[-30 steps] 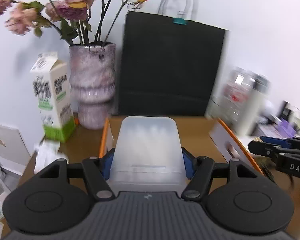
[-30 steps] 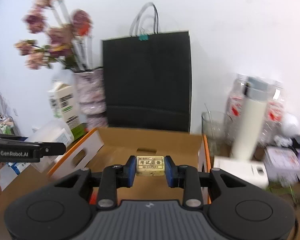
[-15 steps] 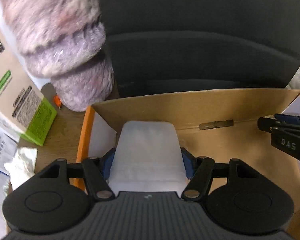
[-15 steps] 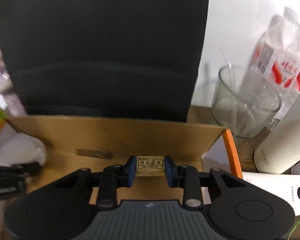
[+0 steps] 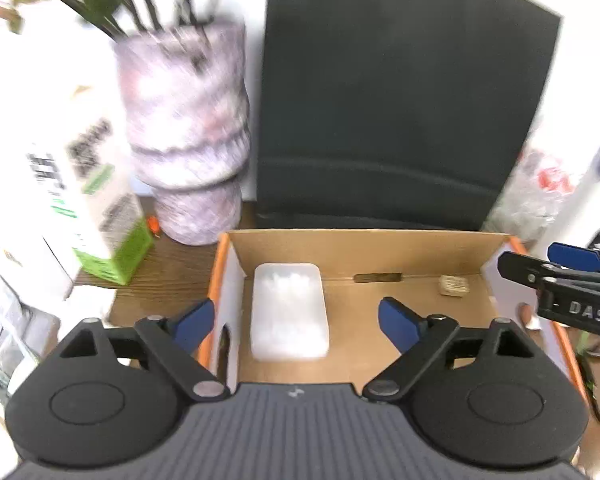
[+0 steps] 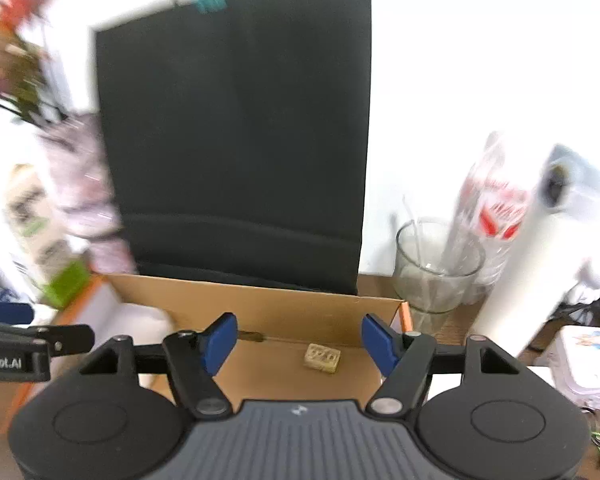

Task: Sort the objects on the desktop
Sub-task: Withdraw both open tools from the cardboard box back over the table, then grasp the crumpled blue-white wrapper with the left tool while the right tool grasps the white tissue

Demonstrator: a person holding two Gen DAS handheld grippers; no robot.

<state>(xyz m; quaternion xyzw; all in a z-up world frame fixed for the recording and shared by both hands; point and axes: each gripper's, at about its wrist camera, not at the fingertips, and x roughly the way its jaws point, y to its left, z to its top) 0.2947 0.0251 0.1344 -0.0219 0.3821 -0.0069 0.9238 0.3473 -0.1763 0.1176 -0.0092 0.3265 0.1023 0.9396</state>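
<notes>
1. Left wrist view: the left hand-held gripper [image 5: 292,318] has just been opening and stands spread, its pads clear of the translucent plastic box [image 5: 287,311] lying on the floor of the cardboard box [image 5: 420,244], toward its left wall.
2. Right wrist view: the right hand-held gripper [image 6: 299,340] has just been opening too; its pads are apart, and the small tan eraser [image 6: 321,357] lies free between them on the cardboard floor.
3. A black paper bag [image 5: 400,112] stands behind the cardboard box on the counter [image 5: 168,276].

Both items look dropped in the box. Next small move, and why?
Probably lift both claws back out of the cardboard box. The white plastic case and small tan block lie on its floor, and the left claw and right claw, just opened, touch neither.
</notes>
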